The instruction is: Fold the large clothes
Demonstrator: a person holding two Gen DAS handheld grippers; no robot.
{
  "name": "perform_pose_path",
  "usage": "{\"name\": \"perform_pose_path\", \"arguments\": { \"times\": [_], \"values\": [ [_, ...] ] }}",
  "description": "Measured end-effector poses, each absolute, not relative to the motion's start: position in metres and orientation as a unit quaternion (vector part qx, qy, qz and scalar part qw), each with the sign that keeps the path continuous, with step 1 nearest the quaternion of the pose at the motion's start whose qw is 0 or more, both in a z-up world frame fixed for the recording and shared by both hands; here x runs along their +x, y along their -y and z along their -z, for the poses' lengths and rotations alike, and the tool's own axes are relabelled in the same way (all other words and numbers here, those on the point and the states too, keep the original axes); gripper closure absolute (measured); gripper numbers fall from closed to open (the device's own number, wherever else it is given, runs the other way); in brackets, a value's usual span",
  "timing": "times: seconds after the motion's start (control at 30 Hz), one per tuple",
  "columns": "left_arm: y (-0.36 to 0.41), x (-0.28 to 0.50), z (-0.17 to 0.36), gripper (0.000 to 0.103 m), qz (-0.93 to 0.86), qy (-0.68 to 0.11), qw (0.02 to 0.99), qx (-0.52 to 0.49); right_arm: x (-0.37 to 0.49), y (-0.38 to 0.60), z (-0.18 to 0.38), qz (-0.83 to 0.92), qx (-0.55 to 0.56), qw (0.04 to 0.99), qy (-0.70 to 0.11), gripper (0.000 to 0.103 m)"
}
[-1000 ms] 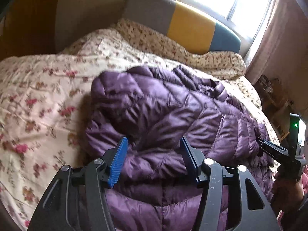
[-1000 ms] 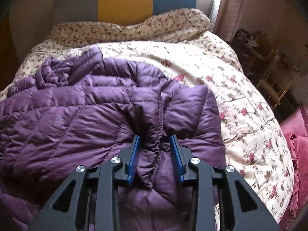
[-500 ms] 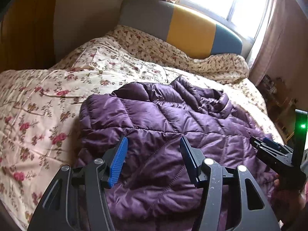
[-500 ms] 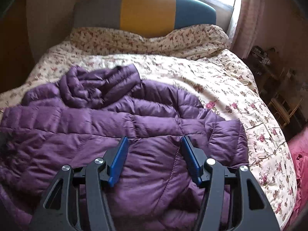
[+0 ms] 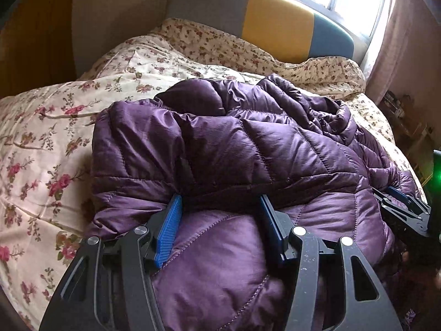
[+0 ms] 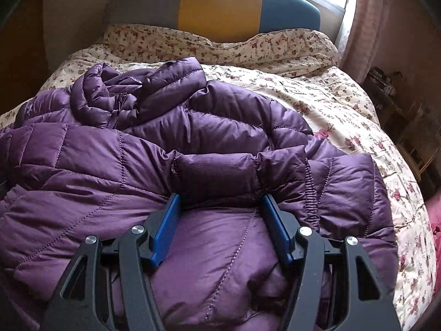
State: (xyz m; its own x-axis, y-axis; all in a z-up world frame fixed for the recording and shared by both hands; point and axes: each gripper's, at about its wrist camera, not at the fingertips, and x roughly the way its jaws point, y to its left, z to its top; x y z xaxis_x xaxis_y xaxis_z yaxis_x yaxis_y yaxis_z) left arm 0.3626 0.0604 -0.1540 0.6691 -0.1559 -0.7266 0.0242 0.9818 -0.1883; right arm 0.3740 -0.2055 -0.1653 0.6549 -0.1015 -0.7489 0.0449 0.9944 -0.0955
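Bedding first: the floral quilt (image 5: 55,143) covers the bed, and the purple puffer jacket (image 5: 248,149) lies across its near half, hood bunched toward the headboard (image 6: 220,5), lower part folded up over the body.

On the left side, the left gripper (image 5: 220,209) sits low over the folded edge with its jaws apart. Puffy fabric bulges up between the blue pads, but the pads do not pinch it, so nothing is held there. For this step, I judge the best use of that gripper is to press down and flatten the trapped air near the fold line rather than to grab.

On the right side, the right gripper (image 6: 220,207) has just been opening its jaws; a quilted panel sits between them, beside the elastic cuff (image 6: 311,193) of a sleeve, and the pads look free of it. The grip seems let go, with the fold laid down.

To do it well, both tongs should lift clear straight up so the slippery shell does not drag back open. Likely next comes a sideways fold, taking each outer edge with a deep bite, since thin pinches would slide off this fabric.
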Motion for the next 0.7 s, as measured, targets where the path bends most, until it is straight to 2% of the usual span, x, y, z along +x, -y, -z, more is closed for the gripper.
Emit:
{"name": "perform_pose_path", "arguments": {
  "times": [0.2,0.37,0.47,0.6,0.7],
  "values": [
    [-0.057,0.362,0.152,0.045,0.044,-0.404,0.911,-0.074,0.374,0.204,0.166,0.043,-0.039,0.909,-0.413,0.042],
    [-0.057,0.348,0.134,0.028,0.029,-0.391,0.918,-0.064,0.376,0.203,0.163,0.047,-0.046,0.907,-0.417,0.040],
    [-0.058,0.332,0.122,0.028,0.028,-0.378,0.923,-0.061,0.377,0.202,0.156,0.053,-0.053,0.905,-0.419,0.035],
    [-0.060,0.309,0.109,0.028,0.030,-0.363,0.930,-0.055,0.368,0.206,0.143,0.050,-0.036,0.906,-0.418,0.021],
    [-0.060,0.293,0.102,0.028,0.035,-0.355,0.933,-0.052,0.357,0.206,0.134,0.046,-0.035,0.909,-0.413,0.017]
  ]
}}
